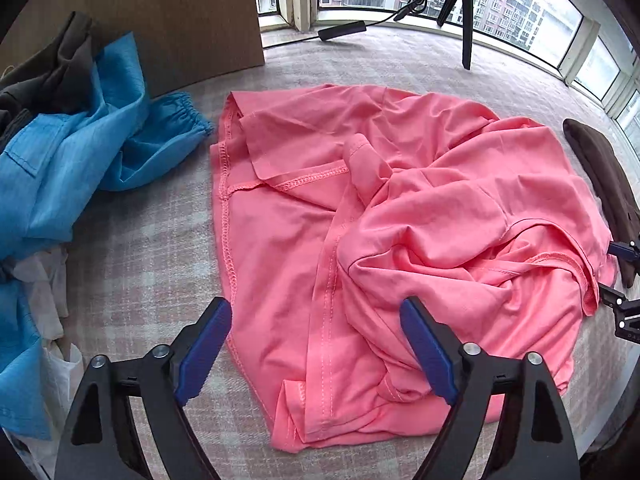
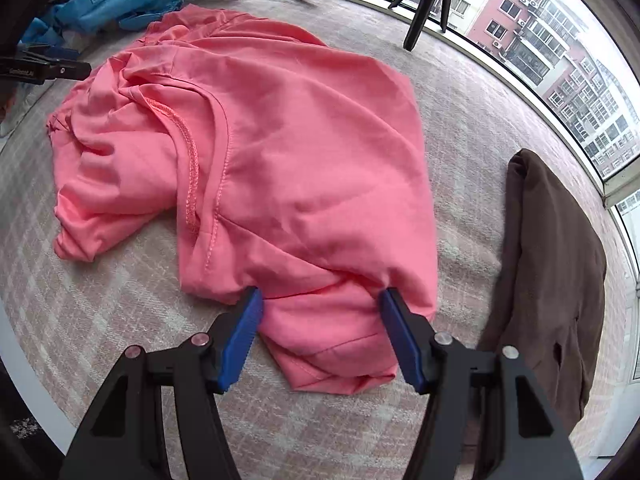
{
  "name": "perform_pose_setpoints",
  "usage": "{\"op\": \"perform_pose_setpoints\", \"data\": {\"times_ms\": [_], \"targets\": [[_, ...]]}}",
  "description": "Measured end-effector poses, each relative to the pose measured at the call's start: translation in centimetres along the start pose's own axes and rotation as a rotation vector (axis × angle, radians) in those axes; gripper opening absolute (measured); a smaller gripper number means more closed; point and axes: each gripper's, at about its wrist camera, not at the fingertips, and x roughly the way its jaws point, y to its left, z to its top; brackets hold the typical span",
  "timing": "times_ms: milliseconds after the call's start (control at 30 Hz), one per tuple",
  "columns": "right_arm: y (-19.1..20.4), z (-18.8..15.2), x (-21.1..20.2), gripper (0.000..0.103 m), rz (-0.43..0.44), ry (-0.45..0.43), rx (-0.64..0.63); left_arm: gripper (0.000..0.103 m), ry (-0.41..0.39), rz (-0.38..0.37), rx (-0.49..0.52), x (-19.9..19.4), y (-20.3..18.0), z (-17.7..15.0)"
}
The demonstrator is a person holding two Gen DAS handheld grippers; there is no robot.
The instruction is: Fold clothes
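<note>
A crumpled pink T-shirt (image 1: 400,220) lies inside out on the plaid-covered surface (image 1: 140,260), its seams showing. My left gripper (image 1: 316,312) hovers open above the shirt's near hem, its blue pads wide apart and clear of the cloth. In the right wrist view the same shirt (image 2: 280,140) spreads ahead. My right gripper (image 2: 322,298) stands open low on the surface, with a bunched corner of the shirt lying between its blue pads.
A blue garment (image 1: 60,160) and dark clothes (image 1: 52,72) are heaped at the left, with white cloth (image 1: 52,300) below them. A folded brown garment (image 2: 552,260) lies at the right. A black tripod (image 1: 466,12) and a wooden panel (image 1: 180,20) stand by the windows.
</note>
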Motion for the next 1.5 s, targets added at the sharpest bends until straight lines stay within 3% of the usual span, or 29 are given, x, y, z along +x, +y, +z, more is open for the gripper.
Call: {"op": "perform_pose_setpoints", "data": {"times_ms": [33,67,100,133,167,200,367,467,600,700,800,933,1033,1200,1333,1433,1500], "targets": [[0.1,0.2,0.1,0.06,0.001,-0.011,-0.007,0.059,0.017,-0.002,0.001,0.6,-0.3,0.1],[0.2,0.4,0.2,0.06,0.001,-0.022,-0.014,0.034,0.026,-0.014,-0.002,0.8,-0.5,0.1],[0.0,0.5,-0.1,0.045,0.022,-0.036,-0.002,0.015,0.035,-0.025,-0.006,0.9,-0.7,0.0],[-0.6,0.6,-0.6,0.01,0.053,-0.052,0.033,0.011,0.03,-0.046,-0.019,0.7,-0.5,-0.1],[-1.2,0.7,-1.2,0.002,0.083,-0.068,0.075,0.004,0.025,-0.066,-0.034,0.3,-0.3,-0.2],[-1.9,0.8,-1.8,0.003,0.113,-0.084,0.117,0.001,0.019,-0.087,-0.048,0.0,-0.1,-0.3],[-6.7,1.1,-7.1,0.003,0.149,-0.245,0.294,0.001,-0.091,-0.14,-0.107,-5.0,2.3,-0.9],[-10.3,1.8,-10.4,0.003,0.18,-0.338,0.422,0.001,-0.131,-0.214,-0.11,-8.5,3.3,-0.5],[-12.9,4.3,-14.3,0.003,0.218,-0.448,0.477,0.0,-0.238,-0.142,-0.048,-13.1,3.4,2.0],[-13.1,7.2,-16.3,0.003,0.173,-0.51,0.461,0.0,-0.315,-0.09,-0.04,-14.2,4.3,5.3],[-13.6,9.9,-15.3,0.003,0.163,-0.509,0.481,0.005,-0.252,-0.148,-0.028,-12.1,4.3,7.5],[-13.5,11.2,-12.1,0.003,0.149,-0.425,0.507,0.006,-0.165,-0.126,0.029,-8.7,1.6,6.1],[-13.7,9.6,-10.3,0.003,0.143,-0.362,0.515,0.009,-0.13,-0.155,0.067,-7.2,-0.3,4.0],[-14.7,4.7,-7.9,0.003,0.103,-0.198,0.597,0.011,-0.106,-0.184,0.038,-6.6,0.0,1.4],[-10.6,1.4,-6.3,0.003,0.267,-0.059,0.609,0.011,-0.138,-0.169,-0.004,-8.1,2.5,0.1],[-4.2,1.8,-6.8,0.003,0.515,-0.03,0.554,0.013,-0.166,-0.169,-0.05,-9.5,4.8,-1.2],[0.8,3.9,-8.1,0.003,0.675,-0.047,0.468,0.014,-0.191,-0.155,-0.08,-10.6,6.2,-2.2]]}}
